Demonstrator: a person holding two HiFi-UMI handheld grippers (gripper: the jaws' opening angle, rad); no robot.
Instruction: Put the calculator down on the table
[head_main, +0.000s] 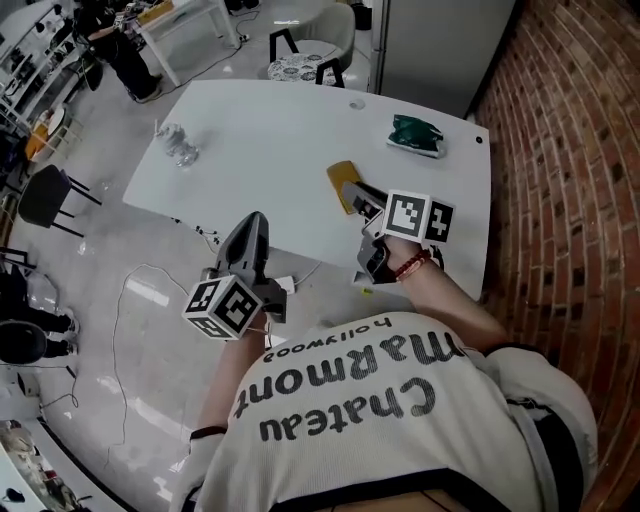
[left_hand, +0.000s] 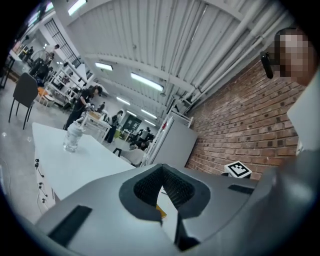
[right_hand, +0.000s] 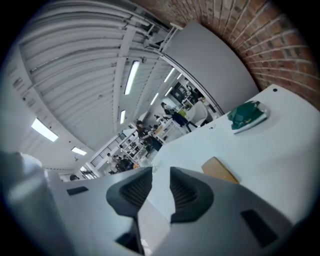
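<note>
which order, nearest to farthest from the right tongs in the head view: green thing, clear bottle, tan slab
1. tan slab, beside the right tongs
2. green thing, table's far right
3. clear bottle, table's left end

"Chateau Marmont hollywood" on the shirt

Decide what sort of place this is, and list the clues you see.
Probably a large workshop or lab hall: a bare brick wall, a ribbed metal ceiling with strip lights, and shelving racks with people working in the background.
</note>
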